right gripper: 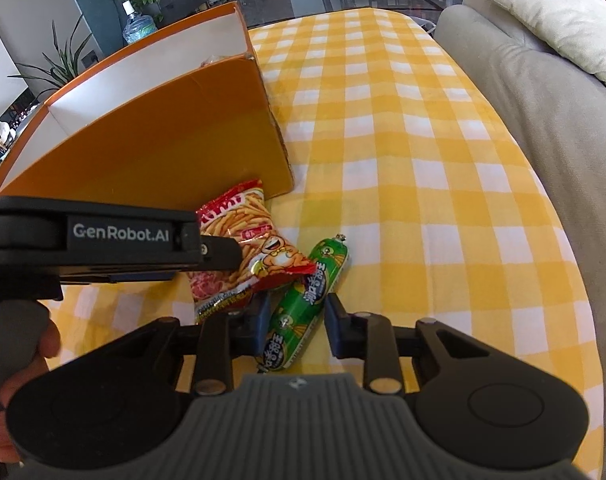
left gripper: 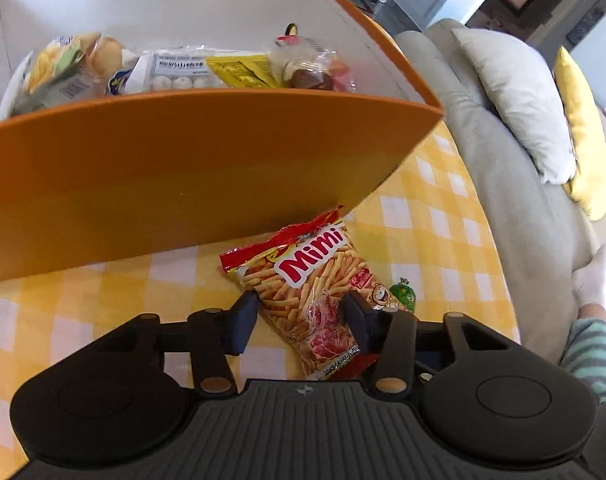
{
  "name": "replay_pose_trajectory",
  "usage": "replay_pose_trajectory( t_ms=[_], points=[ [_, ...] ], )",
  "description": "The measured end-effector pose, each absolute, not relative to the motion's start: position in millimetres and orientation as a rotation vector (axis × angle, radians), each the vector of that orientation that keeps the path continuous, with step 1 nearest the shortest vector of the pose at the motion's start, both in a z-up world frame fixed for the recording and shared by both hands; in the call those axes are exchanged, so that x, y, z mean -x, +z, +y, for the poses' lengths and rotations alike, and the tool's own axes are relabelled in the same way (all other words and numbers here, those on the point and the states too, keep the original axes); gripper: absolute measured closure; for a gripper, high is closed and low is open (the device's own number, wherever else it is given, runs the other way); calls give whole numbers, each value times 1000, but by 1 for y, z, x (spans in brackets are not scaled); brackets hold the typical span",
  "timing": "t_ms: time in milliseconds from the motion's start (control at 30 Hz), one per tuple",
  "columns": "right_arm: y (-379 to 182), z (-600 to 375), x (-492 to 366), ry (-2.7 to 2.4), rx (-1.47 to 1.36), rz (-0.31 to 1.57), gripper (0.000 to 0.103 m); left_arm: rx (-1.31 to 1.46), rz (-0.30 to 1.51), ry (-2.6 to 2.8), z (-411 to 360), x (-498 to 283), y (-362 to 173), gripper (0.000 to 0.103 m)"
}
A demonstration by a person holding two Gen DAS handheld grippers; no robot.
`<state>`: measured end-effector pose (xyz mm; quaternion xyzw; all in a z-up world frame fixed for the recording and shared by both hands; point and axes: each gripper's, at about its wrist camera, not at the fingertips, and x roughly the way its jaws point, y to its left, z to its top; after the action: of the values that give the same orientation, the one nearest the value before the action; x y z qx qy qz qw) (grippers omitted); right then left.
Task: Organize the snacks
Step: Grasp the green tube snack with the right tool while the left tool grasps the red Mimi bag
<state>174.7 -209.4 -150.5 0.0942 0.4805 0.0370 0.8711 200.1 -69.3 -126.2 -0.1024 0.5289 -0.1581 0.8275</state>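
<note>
Cardboard box (left gripper: 207, 168), orange outside and white inside, stands ahead of both grippers, already holding several packets. Left gripper (left gripper: 299, 324) straddles the crinkly foil Mimi bag (left gripper: 311, 292), fingers spread, likely ready to lift it. Right gripper (right gripper: 295, 322) brackets the glossy green sausage (right gripper: 303, 304), also spread.

"Mimi" in white on red on the snack bag (left gripper: 319, 292), "GenRobot.AI" on the left gripper (right gripper: 121, 233) body, sausage's Chinese text unclear

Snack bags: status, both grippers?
Left gripper open, straddling Mimi bag. Right gripper open around green sausage. Orange box behind, nothing blocking.
</note>
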Motion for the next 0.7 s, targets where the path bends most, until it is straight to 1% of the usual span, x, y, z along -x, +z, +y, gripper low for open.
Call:
replay_pose_trajectory(
  t_ms=[67,100,133,267,400,567,667,700],
  points=[
    [-149,-209,-171,71,-178,1009,78,199,1115,-346,-70,-197,-124,61],
    [-149,-208,-169,69,-165,1011,78,203,1119,-353,-69,-195,-122,67],
    [-149,-208,-166,69,-150,1013,79,206,1130,-358,-67,-194,-121,68],
    [-146,-206,-153,77,-88,1033,79,152,1185,-371,-58,-184,-116,69],
    [-145,-202,-140,113,-45,1057,79,100,1280,-394,-42,-173,-110,70],
    [-142,-196,-122,164,-39,1103,79,29,1375,-459,-19,-155,-107,70],
    [-142,-193,-111,200,-48,1132,79,3,1410,-458,-9,-147,-107,67],
    [-142,-191,-109,207,-49,1139,79,3,1413,-445,-7,-145,-107,63]
  ],
)
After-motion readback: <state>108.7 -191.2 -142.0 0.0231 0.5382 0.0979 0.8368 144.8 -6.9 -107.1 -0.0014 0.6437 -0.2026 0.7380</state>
